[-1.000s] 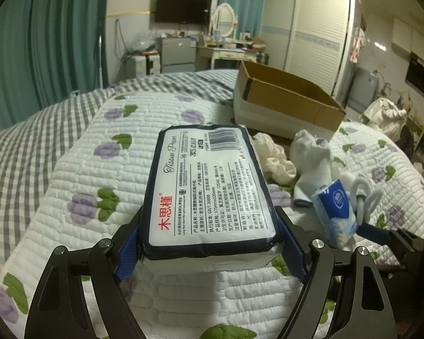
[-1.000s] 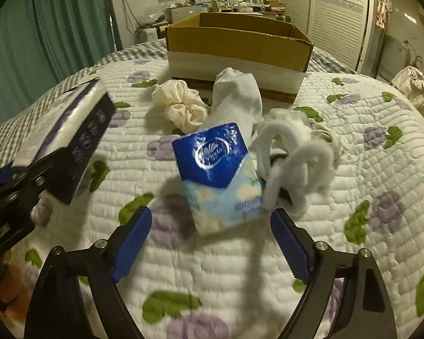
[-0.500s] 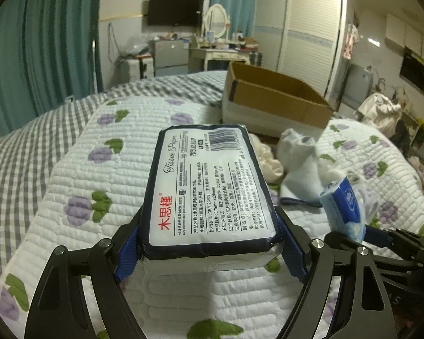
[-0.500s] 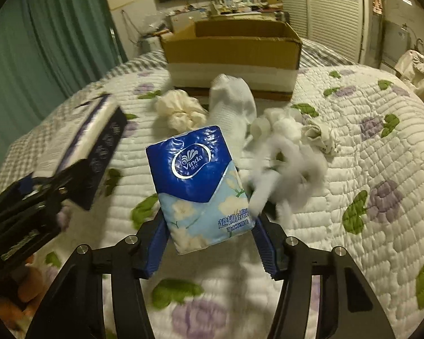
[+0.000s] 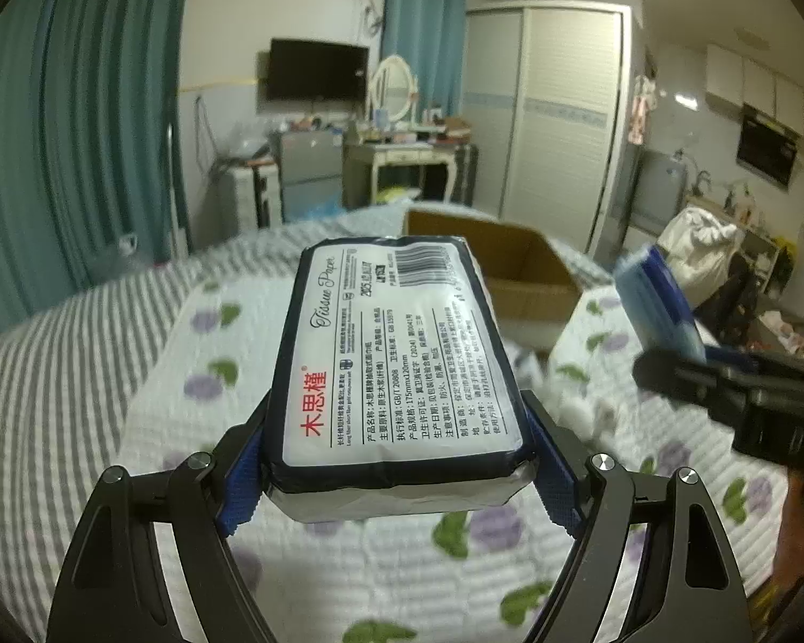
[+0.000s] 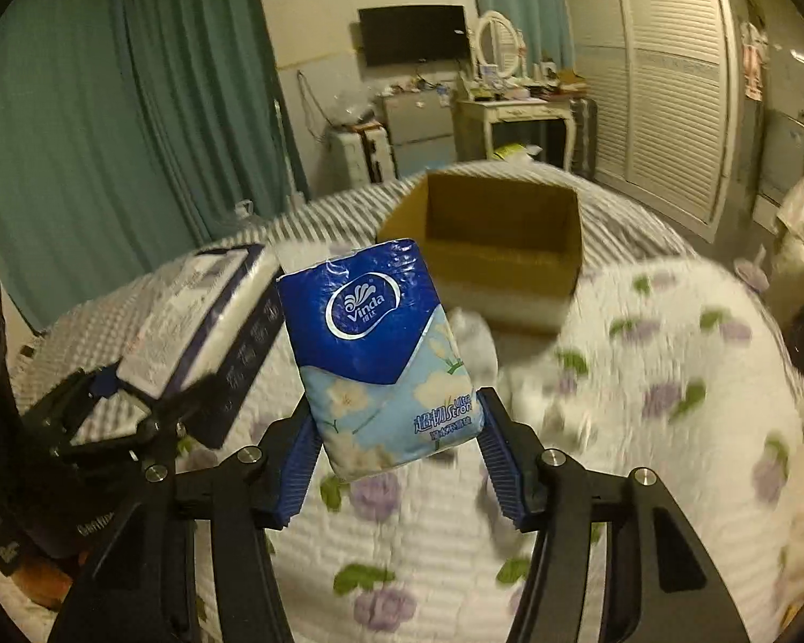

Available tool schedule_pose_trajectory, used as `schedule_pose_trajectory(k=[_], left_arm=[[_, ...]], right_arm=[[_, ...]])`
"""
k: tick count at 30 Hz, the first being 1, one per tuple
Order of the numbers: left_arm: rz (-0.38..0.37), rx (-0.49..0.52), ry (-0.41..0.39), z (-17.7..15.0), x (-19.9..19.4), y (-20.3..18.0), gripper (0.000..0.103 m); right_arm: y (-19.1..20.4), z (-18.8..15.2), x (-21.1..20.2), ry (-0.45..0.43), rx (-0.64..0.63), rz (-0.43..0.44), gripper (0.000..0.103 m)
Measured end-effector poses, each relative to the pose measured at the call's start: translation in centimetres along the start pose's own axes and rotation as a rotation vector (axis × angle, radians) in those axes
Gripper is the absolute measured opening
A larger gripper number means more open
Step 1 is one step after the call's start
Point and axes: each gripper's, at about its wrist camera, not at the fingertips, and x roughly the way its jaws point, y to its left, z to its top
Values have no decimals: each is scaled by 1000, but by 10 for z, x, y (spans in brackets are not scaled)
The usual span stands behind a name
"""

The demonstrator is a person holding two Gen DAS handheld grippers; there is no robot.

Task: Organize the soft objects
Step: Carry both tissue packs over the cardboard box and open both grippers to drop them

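My left gripper (image 5: 396, 477) is shut on a large white tissue pack with a dark border (image 5: 402, 353) and holds it above the quilt. It also shows in the right wrist view (image 6: 198, 316) at the left. My right gripper (image 6: 396, 455) is shut on a small blue Vinda tissue packet (image 6: 386, 348), also raised; the packet shows blurred in the left wrist view (image 5: 659, 300). An open cardboard box (image 6: 498, 246) stands on the bed beyond both; it also shows in the left wrist view (image 5: 514, 278). A white sock (image 6: 474, 343) lies in front of the box.
The white quilt with purple flowers (image 6: 643, 428) covers the bed over a grey checked sheet (image 5: 53, 364). Blurred white soft items (image 5: 579, 407) lie on the quilt. Teal curtains (image 6: 80, 134) hang at the left; a wardrobe (image 5: 557, 118) and dresser (image 6: 514, 112) stand behind.
My right gripper closed on the blue packet and lifted it off the quilt. Both grippers rose and moved toward the box with their packs.
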Motion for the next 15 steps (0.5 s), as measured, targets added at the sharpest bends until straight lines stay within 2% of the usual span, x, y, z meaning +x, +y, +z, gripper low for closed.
schedule_pose_trajectory(k=[2,8,11,15], left_arm=[[-5,18,-22,18,5,-5,82],[-8,64,-73,71,41,-22,82],[-12,73,-82,95,70,-29,82],[-25,72,-66,117,119,-35,82]], right_arm=[[-6,28,-1,-4,-13,27,56],[-22,94,14,-18,-74,29,56],[-39,125,35,-29,-89,15,56],[-71,154,71,-29,-38,10,56]])
